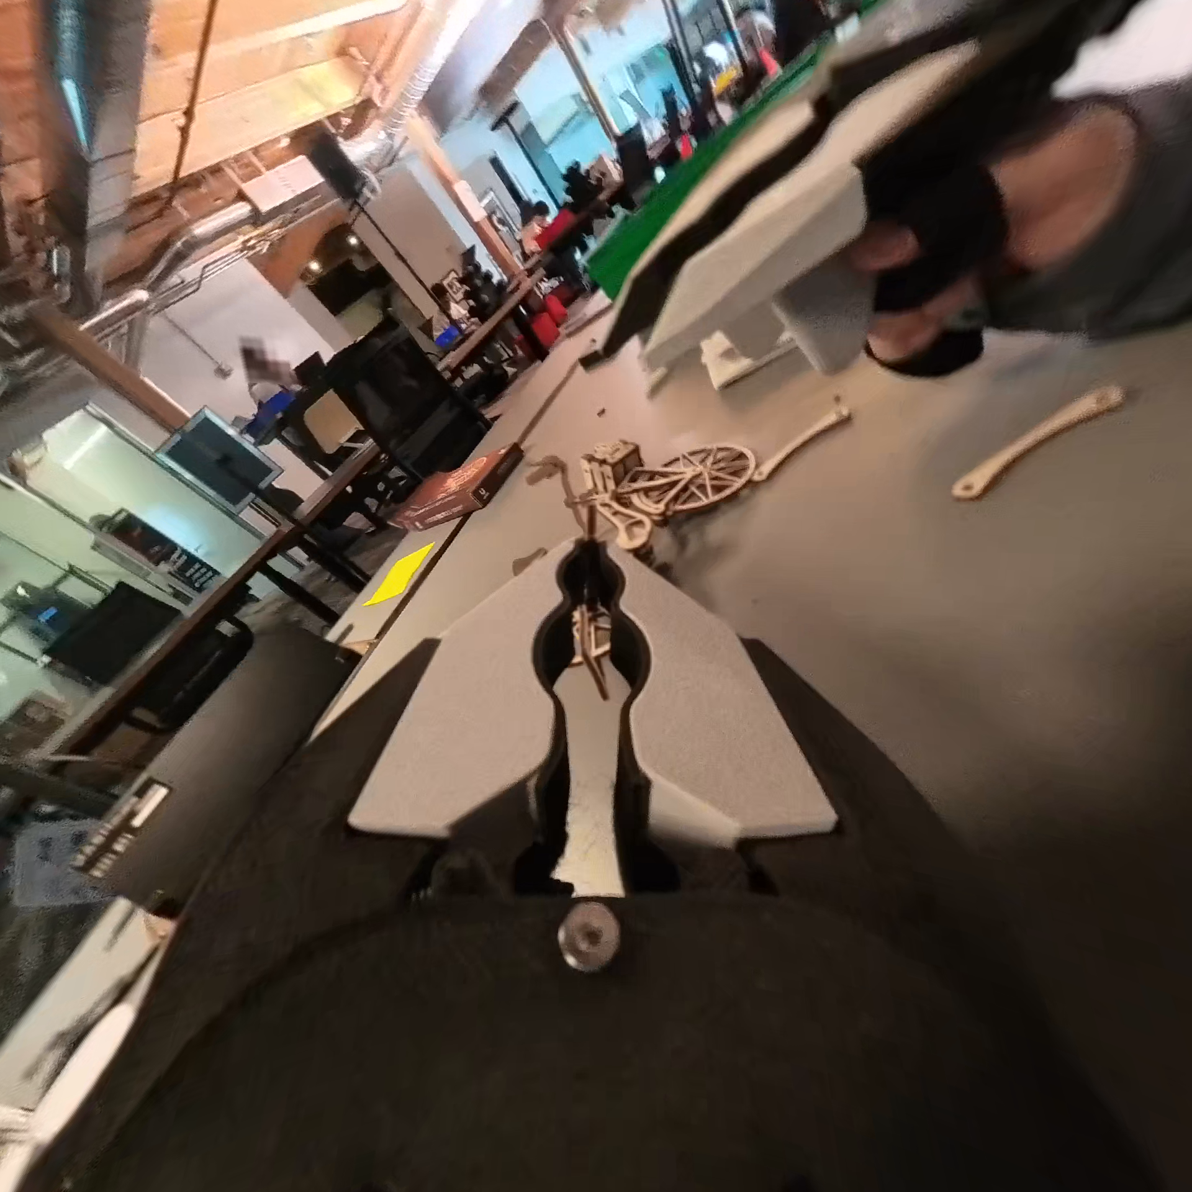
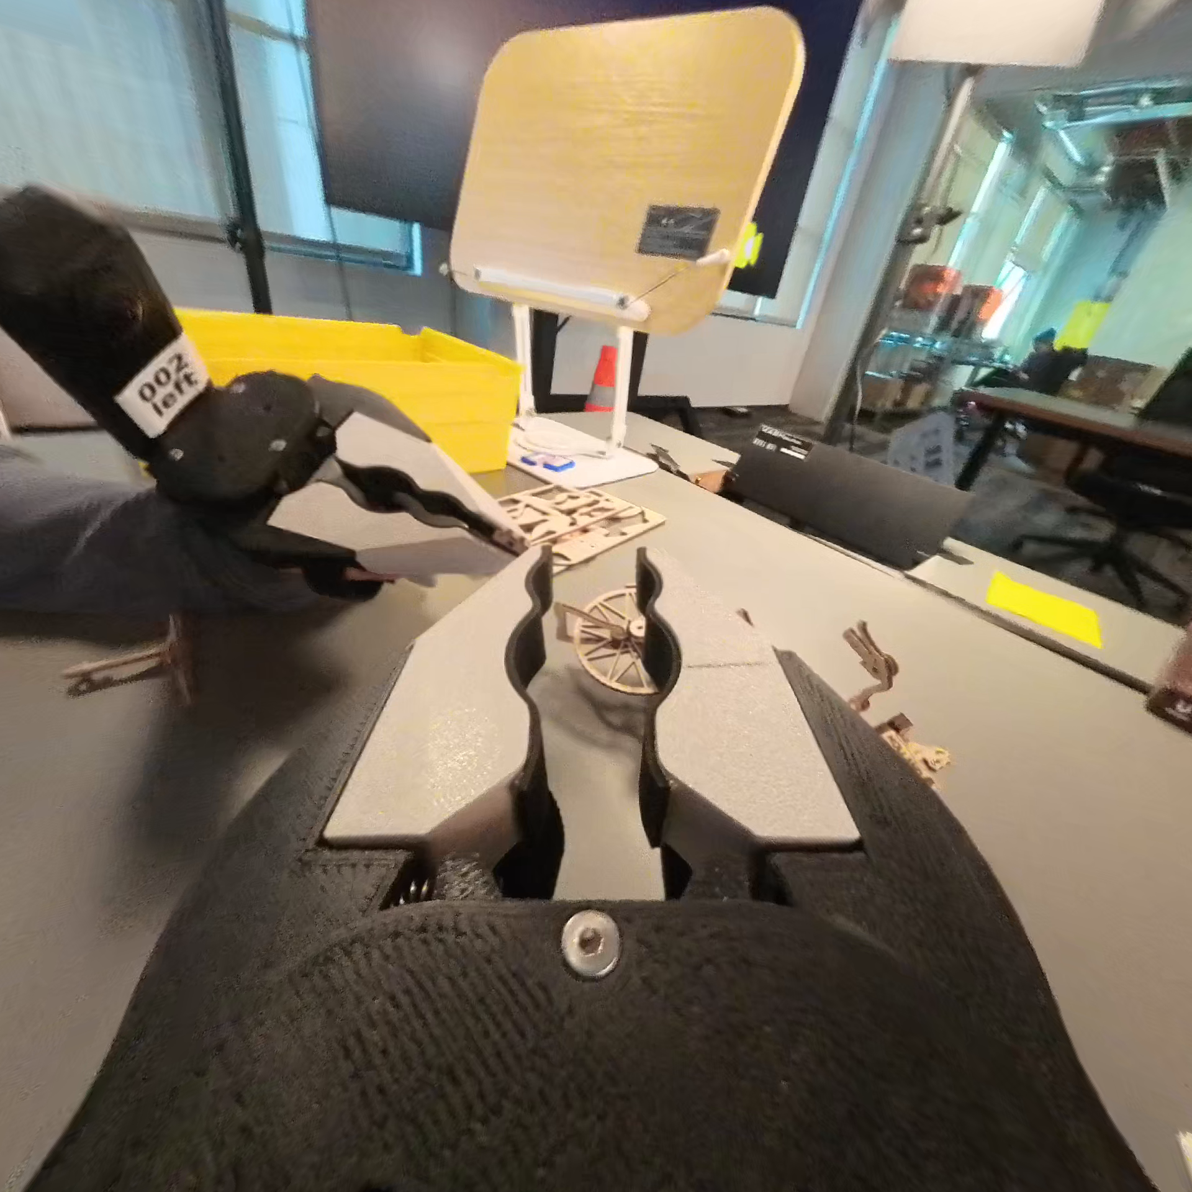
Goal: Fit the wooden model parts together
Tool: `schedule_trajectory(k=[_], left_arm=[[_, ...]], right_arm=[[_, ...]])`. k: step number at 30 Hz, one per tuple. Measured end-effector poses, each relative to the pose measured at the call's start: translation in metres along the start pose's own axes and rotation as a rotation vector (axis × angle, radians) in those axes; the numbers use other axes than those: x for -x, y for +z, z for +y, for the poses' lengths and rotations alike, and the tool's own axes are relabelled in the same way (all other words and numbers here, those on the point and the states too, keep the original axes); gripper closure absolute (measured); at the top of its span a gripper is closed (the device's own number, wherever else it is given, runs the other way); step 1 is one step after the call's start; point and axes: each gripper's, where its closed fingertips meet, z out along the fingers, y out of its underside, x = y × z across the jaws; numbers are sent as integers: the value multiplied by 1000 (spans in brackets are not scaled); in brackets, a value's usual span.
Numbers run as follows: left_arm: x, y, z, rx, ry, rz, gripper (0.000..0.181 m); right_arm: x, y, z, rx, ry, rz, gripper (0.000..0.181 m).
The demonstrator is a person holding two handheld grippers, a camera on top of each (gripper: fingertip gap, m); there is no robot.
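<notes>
Holding a small wooden part point(image 1: 590, 638) in closed jaws, left gripper point(image 1: 588, 548) | right gripper point(image 2: 593, 564) open over wheel point(image 2: 613, 645) (likely next pickup) | bicycle model point(image 1: 658, 490) lying on tabletop point(image 1: 903, 645)

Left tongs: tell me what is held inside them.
A thin wooden part is clamped inside the left tongs, which are shut on it. Where the pads grip it is hidden.

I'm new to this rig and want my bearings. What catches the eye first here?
The left gripper, fingers shut on a thin wooden part. Beyond it a wooden bicycle model lies on the grey table. The right gripper is open over a spoked wheel, a tilted wooden stand behind.
</notes>
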Motion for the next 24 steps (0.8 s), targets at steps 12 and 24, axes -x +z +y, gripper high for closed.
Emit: schedule_trajectory(k=[12, 24], left_arm=[[-60, -23, -21, -96, -107, 525, 179], [-37, -29, -40, -223, -543, 585, 166]], right_arm=[[76, -2, 28, 173, -186, -436, 180], [55, -13, 4, 80, 265, -541, 181]])
